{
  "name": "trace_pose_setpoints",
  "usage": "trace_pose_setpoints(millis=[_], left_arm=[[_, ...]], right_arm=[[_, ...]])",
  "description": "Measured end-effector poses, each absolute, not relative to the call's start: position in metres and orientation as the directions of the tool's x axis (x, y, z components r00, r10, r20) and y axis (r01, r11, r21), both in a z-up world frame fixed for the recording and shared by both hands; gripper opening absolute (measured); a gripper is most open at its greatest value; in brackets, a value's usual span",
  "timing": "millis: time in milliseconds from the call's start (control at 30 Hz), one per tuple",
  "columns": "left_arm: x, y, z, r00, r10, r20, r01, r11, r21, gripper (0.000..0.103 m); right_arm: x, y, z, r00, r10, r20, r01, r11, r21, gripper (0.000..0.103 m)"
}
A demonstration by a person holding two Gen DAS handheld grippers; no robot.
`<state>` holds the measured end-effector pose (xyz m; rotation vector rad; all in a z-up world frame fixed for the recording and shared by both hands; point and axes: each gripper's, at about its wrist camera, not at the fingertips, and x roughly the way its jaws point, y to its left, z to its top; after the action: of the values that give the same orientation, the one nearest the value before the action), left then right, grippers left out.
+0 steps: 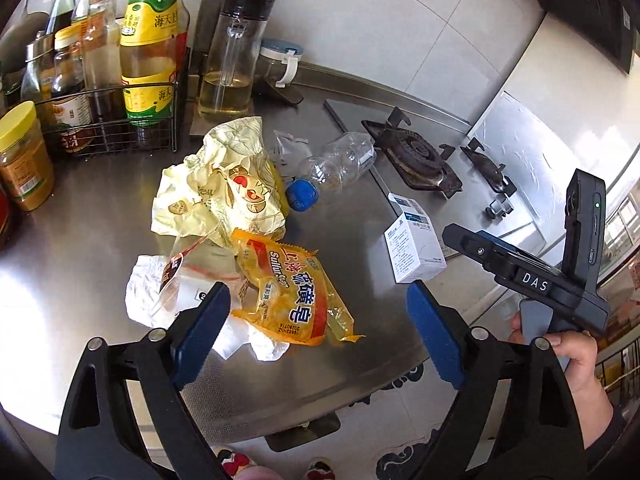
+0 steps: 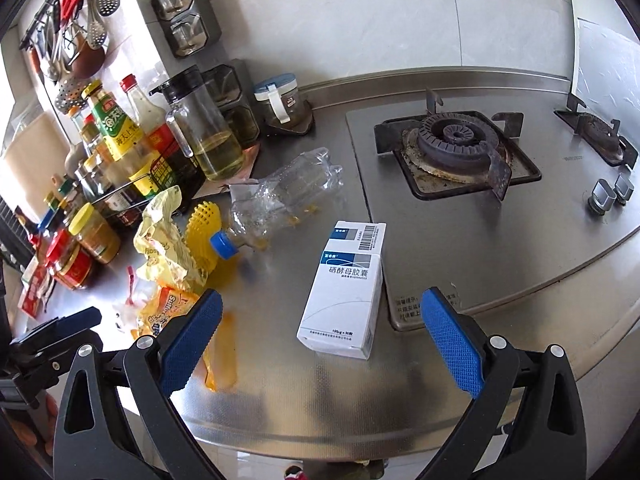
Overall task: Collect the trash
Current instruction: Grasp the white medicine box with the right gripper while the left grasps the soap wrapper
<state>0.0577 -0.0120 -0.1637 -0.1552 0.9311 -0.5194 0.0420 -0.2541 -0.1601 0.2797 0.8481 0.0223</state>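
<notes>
I have both tongs over the steel surface [image 2: 280, 408], and each pair stands wide apart with nothing between its blue pads.

Left tongs [image 1: 318, 326]: they hang above the near end of the trash pile. The orange soap wrapper [image 1: 290, 290] lies directly ahead of them, resting on crumpled white paper [image 1: 146, 286] and a clear plastic bag [image 1: 192, 272]. Behind it sits a crumpled pale-yellow wrapper [image 1: 218, 184]. Beyond that, a crushed clear bottle [image 1: 336, 162] lies on its side, its blue cap [image 1: 302, 195] pointing toward the yellow wrapper. A small clear bag [image 1: 290, 148] lies just beside the bottle.

Right tongs [image 2: 324, 340]: they hang over the near edge of the surface. A white medicine box [image 2: 346, 292] stands upright ahead of them, between the pads in line of sight but not touched by either. It sits just beside the near left corner of the stove [image 2: 460, 152], well apart from the pile. From the left wrist view I also see the right handle and my hand [image 1: 560, 344] gripping it.

Surroundings: a wire rack of sauce bottles [image 1: 116, 76] stands at the back left, with an oil dispenser [image 1: 234, 56] beside it and a yellow-lidded jar [image 1: 22, 156] nearer the edge. A yellow perforated item [image 2: 204, 220] lies partly hidden behind the bottle cap; I cannot tell what it is.
</notes>
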Motion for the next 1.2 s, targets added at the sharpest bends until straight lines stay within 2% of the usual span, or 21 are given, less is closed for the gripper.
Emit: trace_pose_setpoints(millis=[100, 133, 300, 367, 433, 467, 500, 533, 600, 967, 1200], left_arm=[[0.067, -0.018, -0.178, 0.429, -0.503, -0.75, 0.382, 0.854, -0.354, 0.064], [0.069, -0.02, -0.183, 0.42, -0.491, -0.764, 0.384, 0.858, -0.34, 0.064], [0.075, -0.026, -0.197, 0.422, -0.433, -0.796, 0.395, 0.879, -0.268, 0.064], [0.076, -0.028, -0.2, 0.419, -0.428, -0.801, 0.407, 0.877, -0.256, 0.064], [0.077, -0.03, -0.205, 0.407, -0.429, -0.807, 0.417, 0.873, -0.254, 0.058], [0.079, -0.03, -0.206, 0.397, -0.433, -0.809, 0.42, 0.87, -0.259, 0.047], [0.08, -0.03, -0.208, 0.389, -0.437, -0.811, 0.42, 0.868, -0.266, 0.034], [0.081, -0.03, -0.21, 0.386, -0.437, -0.812, 0.417, 0.868, -0.269, 0.028], [0.081, -0.029, -0.211, 0.384, -0.44, -0.812, 0.415, 0.868, -0.274, 0.009], [0.062, -0.033, -0.178, 0.46, -0.465, -0.756, 0.432, 0.861, -0.267, 0.005], [0.018, -0.045, -0.15, 0.495, -0.467, -0.733, 0.448, 0.86, -0.245, 0.005]], right_arm=[[0.053, -0.256, -0.169, 0.648, 0.138, -0.749, 0.111, 0.956, 0.273, 0.098], [0.056, -0.256, -0.172, 0.641, 0.142, -0.754, 0.114, 0.954, 0.277, 0.094], [0.067, -0.252, -0.183, 0.621, 0.134, -0.772, 0.117, 0.958, 0.261, 0.094], [0.072, -0.249, -0.189, 0.608, 0.125, -0.784, 0.118, 0.962, 0.245, 0.09], [0.076, -0.247, -0.196, 0.588, 0.112, -0.801, 0.127, 0.965, 0.228, 0.075], [0.077, -0.247, -0.199, 0.576, 0.104, -0.811, 0.135, 0.966, 0.219, 0.071], [0.077, -0.247, -0.202, 0.567, 0.098, -0.818, 0.14, 0.967, 0.213, 0.059], [0.077, -0.248, -0.205, 0.566, 0.1, -0.819, 0.142, 0.966, 0.216, 0.05], [0.075, -0.249, -0.204, 0.572, 0.087, -0.816, 0.146, 0.968, 0.205, 0.048], [0.053, -0.251, -0.176, 0.635, 0.123, -0.763, 0.103, 0.965, 0.241, 0.046], [0.013, -0.261, -0.149, 0.666, 0.134, -0.734, 0.072, 0.968, 0.242, 0.046]])
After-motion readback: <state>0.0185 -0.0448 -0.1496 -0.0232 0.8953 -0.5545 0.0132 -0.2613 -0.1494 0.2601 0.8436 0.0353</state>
